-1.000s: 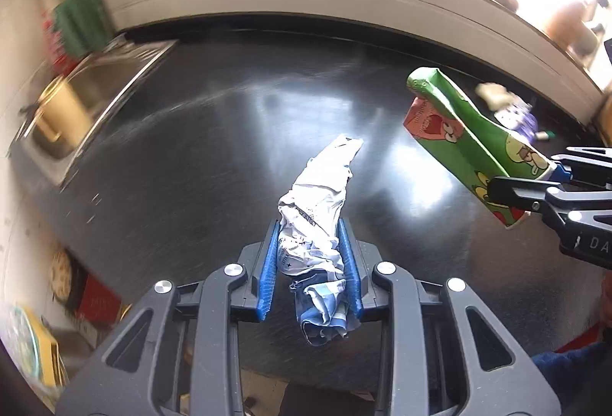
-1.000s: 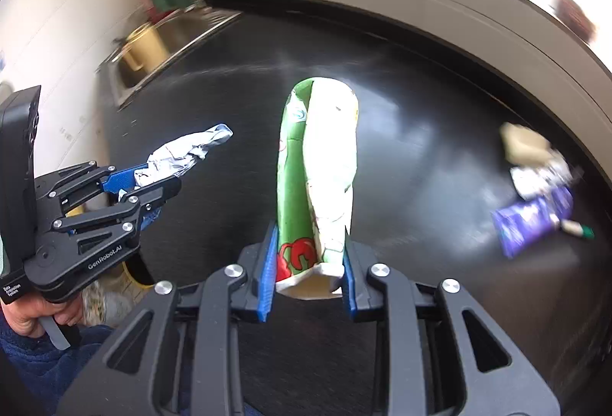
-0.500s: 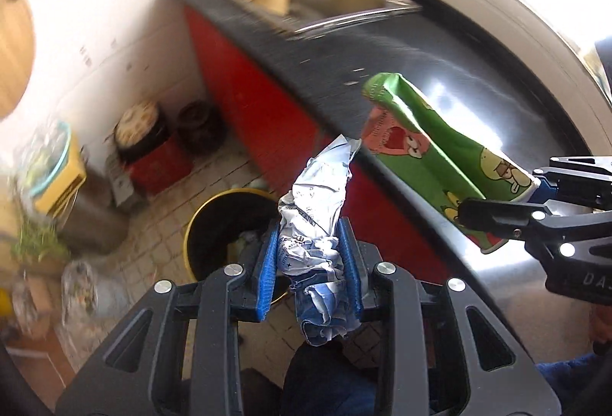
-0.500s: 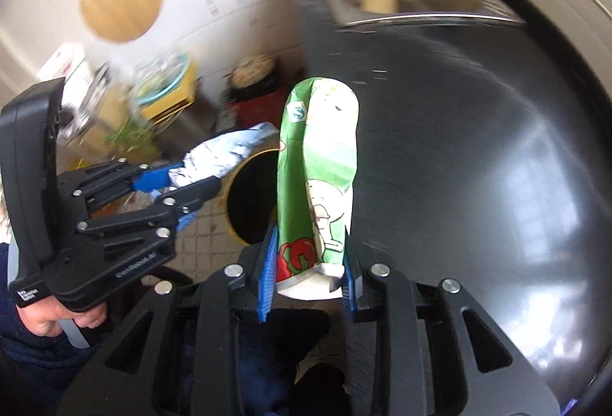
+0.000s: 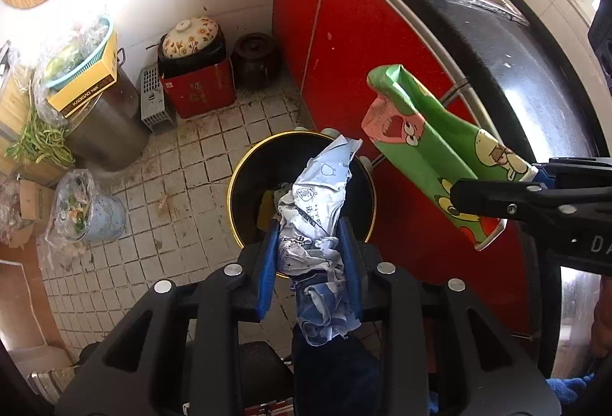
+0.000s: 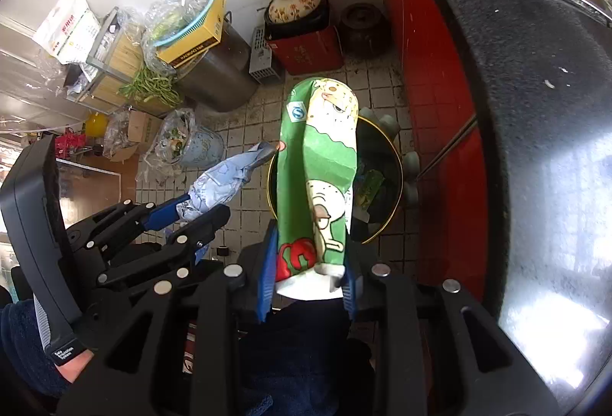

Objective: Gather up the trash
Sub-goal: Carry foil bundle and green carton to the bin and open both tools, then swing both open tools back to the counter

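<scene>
Two tongs clenched — left (image 5: 310, 255) on wrapper (image 5: 317, 209), right (image 6: 310, 263) on carton (image 6: 321, 163) — above bin (image 5: 244, 163) beside red cabinet (image 5: 344, 44).

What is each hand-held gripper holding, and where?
Left hand-held gripper: crumpled blue-white wrapper, gripped near its lower end. Right hand-held gripper: green snack bag, by its bottom.

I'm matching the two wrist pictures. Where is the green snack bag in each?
Left wrist view: green bag at right, slanting from the right claw over the red cabinet.
Right wrist view: green bag at centre, upright in the view's own claw, in front of the bin.
Shared landmark: the yellow-rimmed bin on the floor tiles.
</scene>
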